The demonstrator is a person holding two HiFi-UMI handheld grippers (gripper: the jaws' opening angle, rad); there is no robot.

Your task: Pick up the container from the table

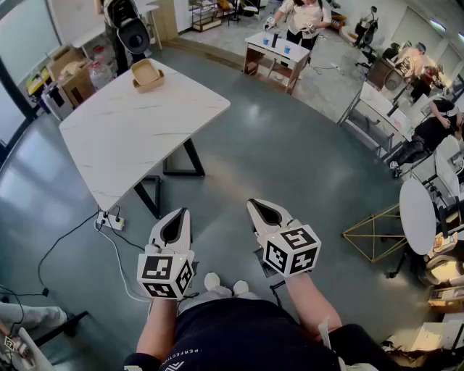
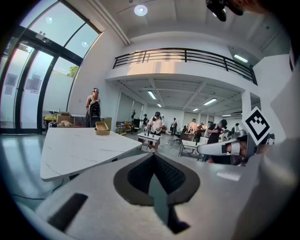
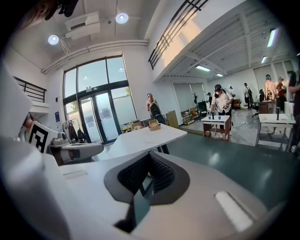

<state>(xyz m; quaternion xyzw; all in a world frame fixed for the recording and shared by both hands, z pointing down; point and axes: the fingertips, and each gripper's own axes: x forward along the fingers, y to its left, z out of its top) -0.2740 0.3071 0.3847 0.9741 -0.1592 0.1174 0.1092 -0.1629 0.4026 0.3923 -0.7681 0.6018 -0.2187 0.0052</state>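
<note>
A: Where is the container (image 1: 147, 74)?

B: Upper left of the head view, on the far end of the white table (image 1: 138, 134), untouched.

A: And the claws?

B: The left gripper (image 1: 180, 214) and right gripper (image 1: 257, 206) hang bottom centre, well apart from the table, jaws closed on nothing. Approach and pickup are both still to do.

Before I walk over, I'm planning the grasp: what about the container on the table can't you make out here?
- Inside of the container: too small in the head view; its wall hides it in both gripper views.
- One container or two nested: too small everywhere.
- Person behind the table: cut off by the head view's top edge.
</note>
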